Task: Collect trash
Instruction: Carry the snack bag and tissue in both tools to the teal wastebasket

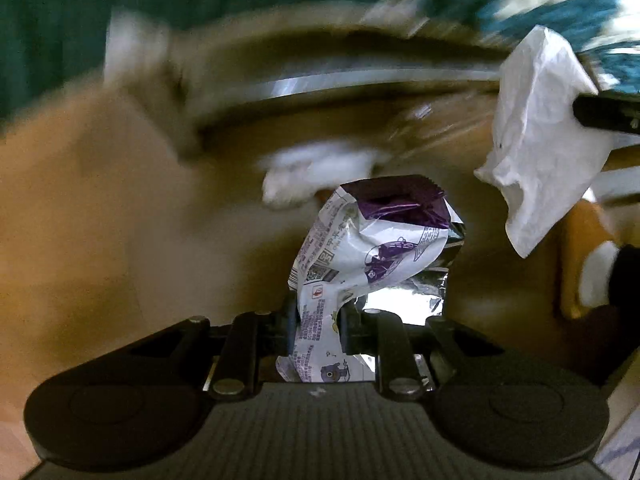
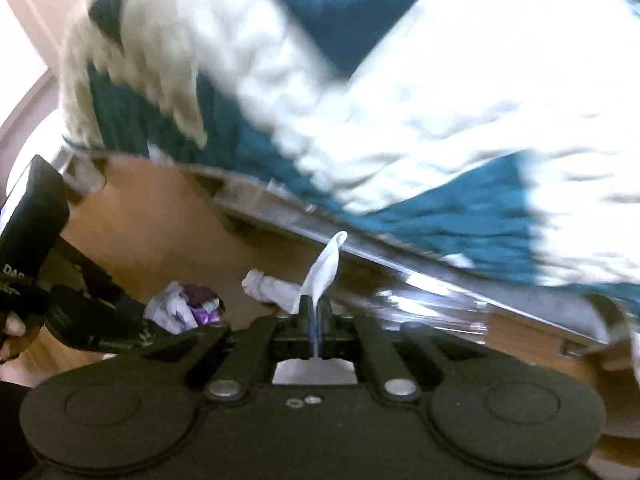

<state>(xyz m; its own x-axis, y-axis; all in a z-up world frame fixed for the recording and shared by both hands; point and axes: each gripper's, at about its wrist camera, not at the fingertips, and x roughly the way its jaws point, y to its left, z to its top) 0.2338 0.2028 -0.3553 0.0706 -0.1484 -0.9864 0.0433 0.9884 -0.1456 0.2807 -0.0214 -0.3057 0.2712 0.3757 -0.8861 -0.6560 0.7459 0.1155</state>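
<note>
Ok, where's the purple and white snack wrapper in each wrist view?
Left wrist: snack wrapper at centre, clamped in the left gripper.
Right wrist: snack wrapper low left, at the tip of the other gripper.
Shared landmark: white tissue, pinched in the right gripper.

The right gripper [image 2: 316, 312] has its jaws pressed together on a white tissue [image 2: 325, 268], which sticks up past them. Beyond it on the wooden table [image 2: 160, 216] lie a crumpled white paper [image 2: 266, 286] and a purple-and-white wrapper [image 2: 188, 308]. The left gripper [image 2: 100, 320] enters from the left. A blurred teal-and-white knitted blanket [image 2: 400, 120] hangs over the table's far edge.
</note>
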